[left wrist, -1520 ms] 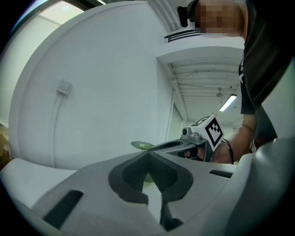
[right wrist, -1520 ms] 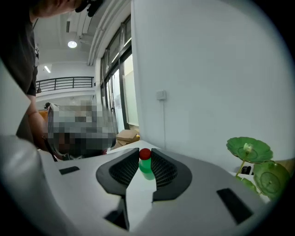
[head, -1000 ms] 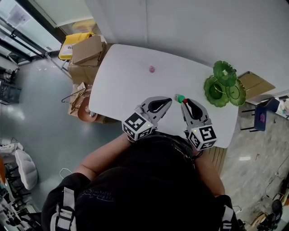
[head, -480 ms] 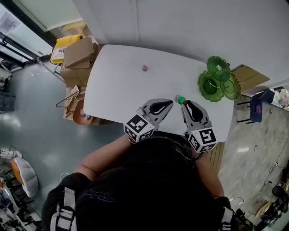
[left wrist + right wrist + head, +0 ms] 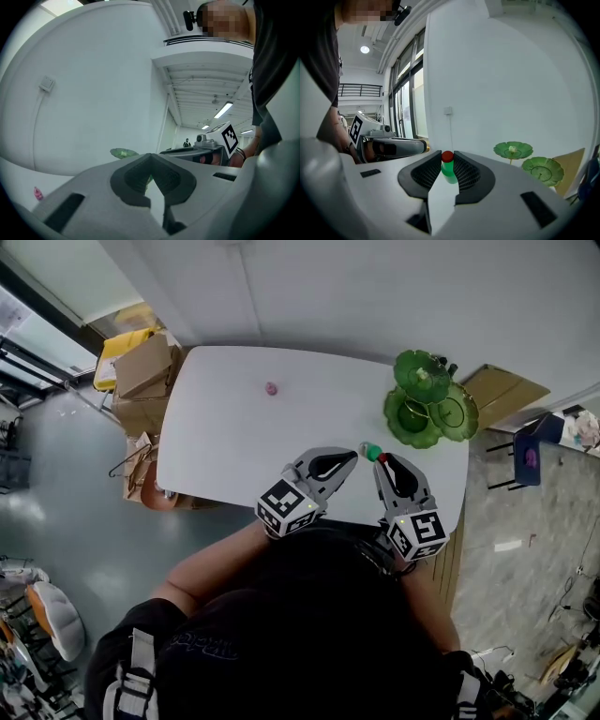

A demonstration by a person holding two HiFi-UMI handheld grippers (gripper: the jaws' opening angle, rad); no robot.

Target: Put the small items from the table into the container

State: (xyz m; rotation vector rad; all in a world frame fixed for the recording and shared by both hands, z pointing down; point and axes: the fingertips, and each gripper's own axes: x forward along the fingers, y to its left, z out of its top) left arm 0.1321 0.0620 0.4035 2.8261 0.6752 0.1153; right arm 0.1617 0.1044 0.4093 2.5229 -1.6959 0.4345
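Two claws sit side by side above the near edge of the white bench point(image 5: 225, 427). The right claw point(image 5: 382, 460) is clamped on a small green bottle point(image 5: 449, 172) with a red cap. The bottle is pinched right at the tips and stands upright between the ribbed pads, its cap poking just above them.

The left claw point(image 5: 349, 457), just beside the right one on its left, is closed with nothing in it. Its tips meet in a point, and only a slit of bench shows beneath them.

Ahead of the right claw and off to its right stands the green stand point(image 5: 424, 401), near the far right corner of the bench and well apart from the bottle. It carries leaf-shaped dishes at different heights. From the right gripper view, something small and pale lies in the upper dish.

Well ahead of the left claw and to its left, a small pink item point(image 5: 271, 388) lies alone on the bench. Further left, past the end of the bench, cardboard boxes point(image 5: 142, 367) are stacked on the floor.
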